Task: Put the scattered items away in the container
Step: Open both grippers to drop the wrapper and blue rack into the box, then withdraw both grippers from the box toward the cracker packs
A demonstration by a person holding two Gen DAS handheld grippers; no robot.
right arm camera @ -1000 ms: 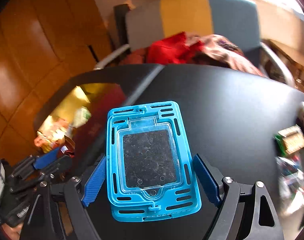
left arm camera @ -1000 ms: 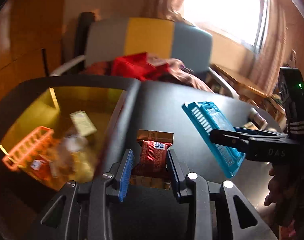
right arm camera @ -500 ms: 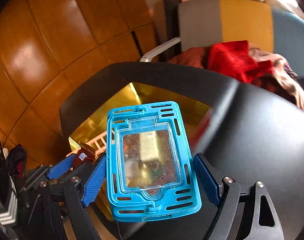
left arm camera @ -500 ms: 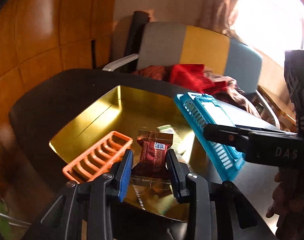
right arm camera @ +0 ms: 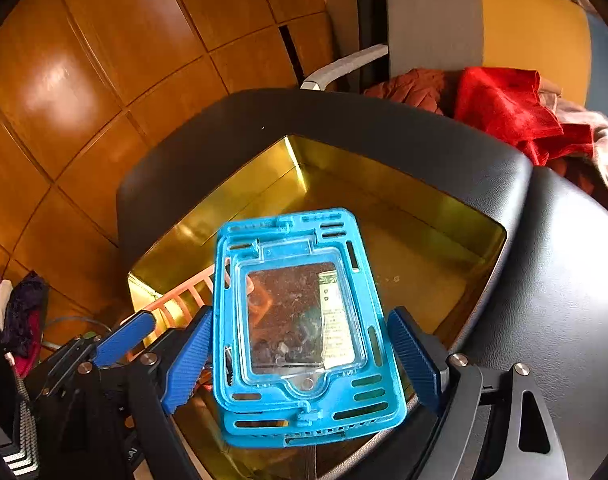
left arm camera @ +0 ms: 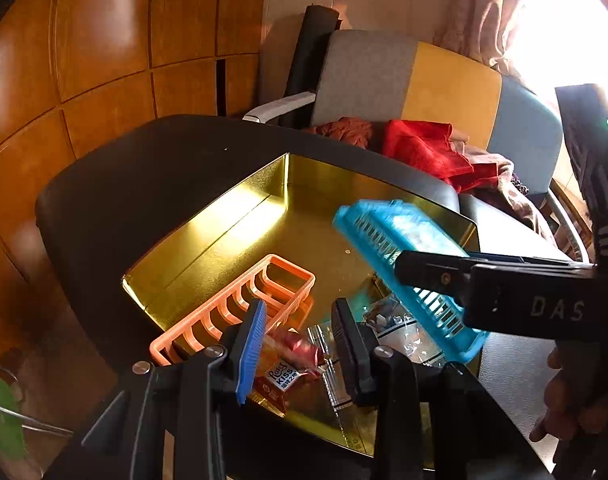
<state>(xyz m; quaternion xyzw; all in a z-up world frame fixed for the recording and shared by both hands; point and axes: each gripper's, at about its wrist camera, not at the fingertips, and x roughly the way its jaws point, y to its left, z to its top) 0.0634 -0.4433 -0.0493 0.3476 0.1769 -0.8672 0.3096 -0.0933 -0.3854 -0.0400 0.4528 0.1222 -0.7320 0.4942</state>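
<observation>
The left gripper [left arm camera: 297, 344], jaws apart, hangs over the snack packet [left arm camera: 287, 364] lying in the gold tin [left arm camera: 223, 216]; the right gripper [right arm camera: 304, 356] clasps the blue tray [right arm camera: 304, 328] above it and should lower before letting go

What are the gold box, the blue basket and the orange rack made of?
Gold box: probably metal tin, its glossy walls mirror the light. Blue basket: moulded plastic, slotted, with a clear glossy panel. Orange rack: looks like matte plastic, with moulded ribs.
</observation>
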